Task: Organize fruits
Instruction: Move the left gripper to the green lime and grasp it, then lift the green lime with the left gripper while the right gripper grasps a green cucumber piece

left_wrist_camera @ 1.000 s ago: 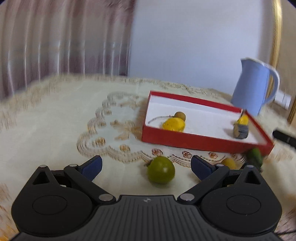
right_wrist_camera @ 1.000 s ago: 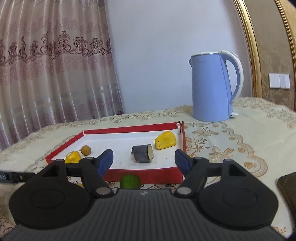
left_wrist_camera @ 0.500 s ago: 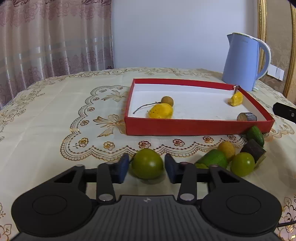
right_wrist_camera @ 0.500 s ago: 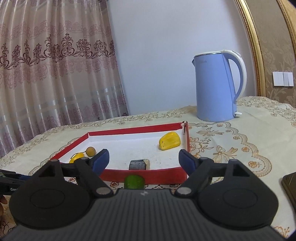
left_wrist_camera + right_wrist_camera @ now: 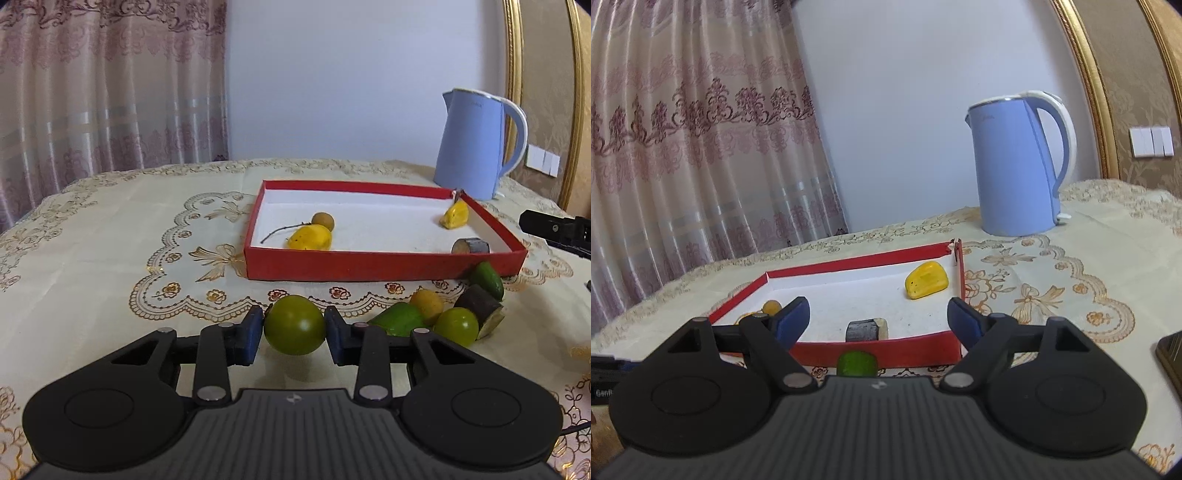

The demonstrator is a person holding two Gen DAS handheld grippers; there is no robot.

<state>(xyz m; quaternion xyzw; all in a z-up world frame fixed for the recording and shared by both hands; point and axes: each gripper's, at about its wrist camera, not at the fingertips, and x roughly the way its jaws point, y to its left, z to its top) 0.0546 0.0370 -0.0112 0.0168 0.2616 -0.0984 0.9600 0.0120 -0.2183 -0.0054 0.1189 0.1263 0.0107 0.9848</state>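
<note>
Patterned pink curtains (image 5: 110, 92) and a pale wall back a table under a cream embroidered tablecloth (image 5: 110, 258), the widest surface in either view. On it, toward the far right, stands a light blue electric kettle (image 5: 476, 144), well behind a shallow red box (image 5: 369, 264) with a white floor. Inside the box, the left wrist view shows a yellow fruit (image 5: 309, 238) touching a small brown round fruit (image 5: 323, 220) with a thin twig beside them, a yellow piece (image 5: 455, 217) near the far right corner, and a dark cut chunk (image 5: 471, 245) against the front wall. Outside the box, just in front of its near right corner, a cluster lies on the cloth: a green avocado (image 5: 488, 276), a dark wedge (image 5: 480, 306), a green pointed fruit (image 5: 400, 318), a small orange fruit (image 5: 427, 301) and a small green round fruit (image 5: 456, 325), packed close together. The left gripper (image 5: 294, 330) has just been closing and now pinches a larger green round fruit (image 5: 294, 324) between its blue pads, low over the cloth in front of the box. The right gripper (image 5: 877, 319) holds its jaws spread with nothing between the pads, pointing across the box, with a green fruit (image 5: 856, 363) peeking above its body.
</note>
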